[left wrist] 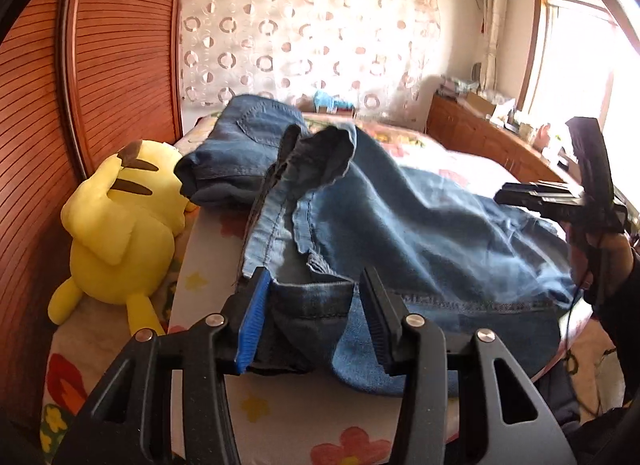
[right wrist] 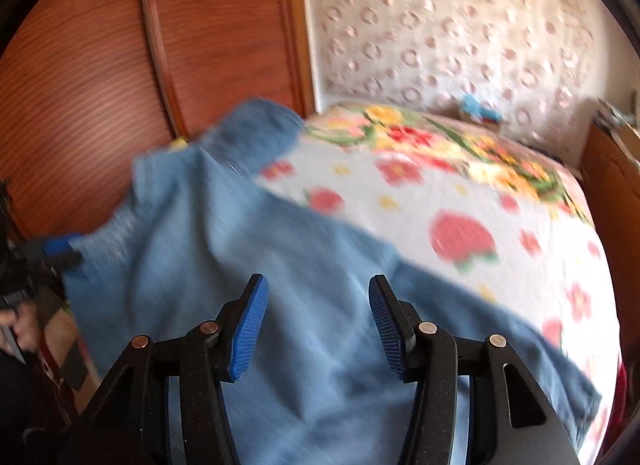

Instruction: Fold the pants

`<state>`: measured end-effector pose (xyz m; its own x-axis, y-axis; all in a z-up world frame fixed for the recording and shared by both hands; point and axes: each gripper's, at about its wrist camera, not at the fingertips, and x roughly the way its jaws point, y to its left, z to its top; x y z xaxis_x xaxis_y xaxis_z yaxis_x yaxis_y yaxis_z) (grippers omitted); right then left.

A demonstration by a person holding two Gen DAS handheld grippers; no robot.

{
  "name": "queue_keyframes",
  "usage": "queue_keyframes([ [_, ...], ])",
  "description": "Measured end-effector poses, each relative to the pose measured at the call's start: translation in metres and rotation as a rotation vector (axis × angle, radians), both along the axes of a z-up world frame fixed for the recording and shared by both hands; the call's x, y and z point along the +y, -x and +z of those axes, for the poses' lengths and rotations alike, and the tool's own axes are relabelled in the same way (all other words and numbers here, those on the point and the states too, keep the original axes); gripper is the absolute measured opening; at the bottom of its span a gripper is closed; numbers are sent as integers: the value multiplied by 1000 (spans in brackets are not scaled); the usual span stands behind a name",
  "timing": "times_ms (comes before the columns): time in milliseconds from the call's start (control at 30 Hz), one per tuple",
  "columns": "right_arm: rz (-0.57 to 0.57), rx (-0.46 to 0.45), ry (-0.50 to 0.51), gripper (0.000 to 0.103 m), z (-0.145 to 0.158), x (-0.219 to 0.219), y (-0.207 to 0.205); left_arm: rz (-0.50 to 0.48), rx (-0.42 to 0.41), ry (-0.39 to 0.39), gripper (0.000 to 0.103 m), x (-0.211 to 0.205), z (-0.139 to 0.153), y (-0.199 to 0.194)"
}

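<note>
Blue jeans point(left wrist: 400, 217) lie crumpled across the flowered bed point(left wrist: 280, 417), with one leg end bunched up at the far side. My left gripper point(left wrist: 315, 277) is open at the near edge, and a dark hemmed fold of denim rests loosely between its fingers, unpinched. The right gripper point(left wrist: 504, 195) hovers over the jeans' right side, held by a hand point(left wrist: 608, 261). In the blurred right wrist view, my right gripper point(right wrist: 318, 281) is open above the smooth denim point(right wrist: 200, 245), with nothing between its pads. The left gripper point(right wrist: 60, 247) shows at the cloth's left edge.
A yellow plush toy point(left wrist: 124, 225) lies on the bed left of the jeans, against a slatted wooden wardrobe point(left wrist: 100, 65). A ring-patterned cover point(left wrist: 300, 33) hangs behind the bed. A wooden cabinet point(left wrist: 480, 137) with clutter runs along the right under a bright window. Bedspread point(right wrist: 440, 185) is bare on the right.
</note>
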<state>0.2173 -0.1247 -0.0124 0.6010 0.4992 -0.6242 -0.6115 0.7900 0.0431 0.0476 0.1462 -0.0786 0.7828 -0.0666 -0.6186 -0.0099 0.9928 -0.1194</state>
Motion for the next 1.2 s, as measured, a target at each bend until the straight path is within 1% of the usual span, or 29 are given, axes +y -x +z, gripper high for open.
queue_keyframes([
  [33,-21,13,11,55,-8,-6,0,-4,15,-10,43,-2,-2,-2],
  [67,-38,32,15,55,-14,-11,0,-10,31,-26,36,-4,-5,-3],
  [100,-50,52,12,55,-21,-15,0,-13,37,-38,31,-5,-6,-3],
  [133,-58,67,9,55,-23,-16,-1,-16,43,-46,18,-6,-8,-2],
  [167,-70,81,6,55,-29,-18,-1,-17,45,-51,10,-7,-8,-1],
  [233,-93,94,12,55,-33,-19,0,-17,28,-54,7,-6,-5,7],
  [300,-100,95,16,55,-35,-18,1,14,-18,-42,7,1,5,21],
  [367,-106,84,27,55,-32,-18,1,40,-35,-34,7,9,12,32],
  [467,-107,73,34,55,-36,-18,7,54,-18,-31,7,21,11,41],
  [567,-104,68,41,55,-36,-19,11,55,11,-35,7,23,4,40],
  [633,-100,77,44,55,-44,-18,6,57,18,-29,7,22,1,40],
  [667,-98,83,43,55,-47,-19,4,56,18,-27,13,21,1,40],
  [700,-97,86,38,55,-48,-20,4,55,14,-20,16,21,2,40],
  [733,-97,88,35,55,-49,-21,0,56,10,-15,26,22,3,40],
  [767,-97,88,34,55,-49,-21,-1,58,4,-9,39,24,4,39],
  [800,-97,88,37,55,-50,-21,-2,60,0,-6,45,24,6,39],
  [900,-96,80,55,56,-51,-19,-3,59,-3,8,57,27,11,34],
  [967,-92,72,74,58,-51,-16,-2,49,-6,19,80,26,12,29],
  [1033,-94,60,97,59,-51,-13,0,25,-11,30,81,22,15,21],
  [1100,-95,53,110,59,-52,-13,1,12,-13,24,81,18,16,13],
  [1200,-92,55,106,59,-52,-13,1,1,-47,19,81,9,23,-2],
])
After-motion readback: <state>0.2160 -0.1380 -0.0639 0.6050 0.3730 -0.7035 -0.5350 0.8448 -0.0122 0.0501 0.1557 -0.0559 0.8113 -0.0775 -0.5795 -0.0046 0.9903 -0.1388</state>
